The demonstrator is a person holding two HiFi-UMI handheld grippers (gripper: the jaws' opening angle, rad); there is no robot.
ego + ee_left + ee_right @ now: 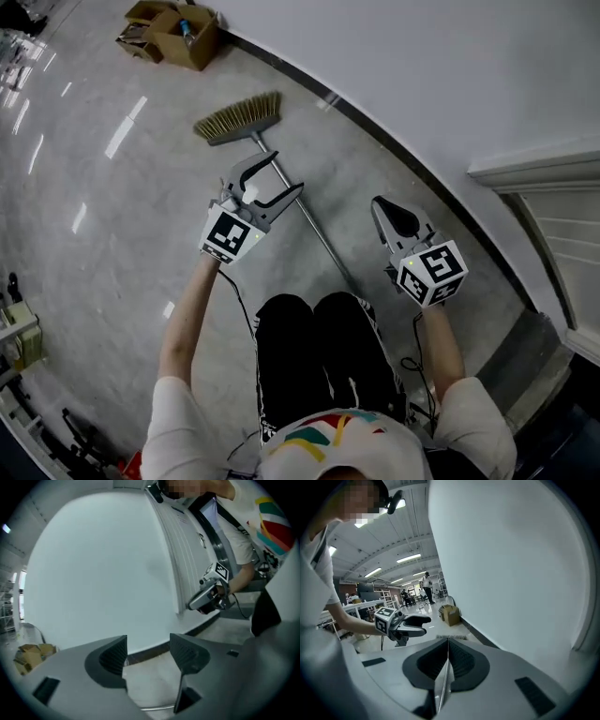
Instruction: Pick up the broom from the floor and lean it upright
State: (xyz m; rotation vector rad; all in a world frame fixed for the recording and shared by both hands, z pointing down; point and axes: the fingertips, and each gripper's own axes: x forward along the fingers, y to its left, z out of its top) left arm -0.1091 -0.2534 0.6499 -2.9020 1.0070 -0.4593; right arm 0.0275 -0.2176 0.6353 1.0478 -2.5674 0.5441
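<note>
Along the foot of the wall [422, 75], the broom [239, 117] lies flat on the floor [112, 216]. Its bristles point toward a cardboard box [183, 36] and its handle runs back to the person's knees. Over that handle the left gripper [288, 172] has its fingers spread wide, pads clear of it. Between handle and dark baseboard [403, 159], the right gripper [384, 204] has its fingers closed on nothing. Open floor stretches away on the left; the wall closes off the right.

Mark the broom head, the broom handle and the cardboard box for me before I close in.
broom head [239, 118], head view, middle of the bristles.
broom handle [322, 239], head view, lower stretch of the shaft.
cardboard box [199, 49], head view, its outer side wall.
</note>
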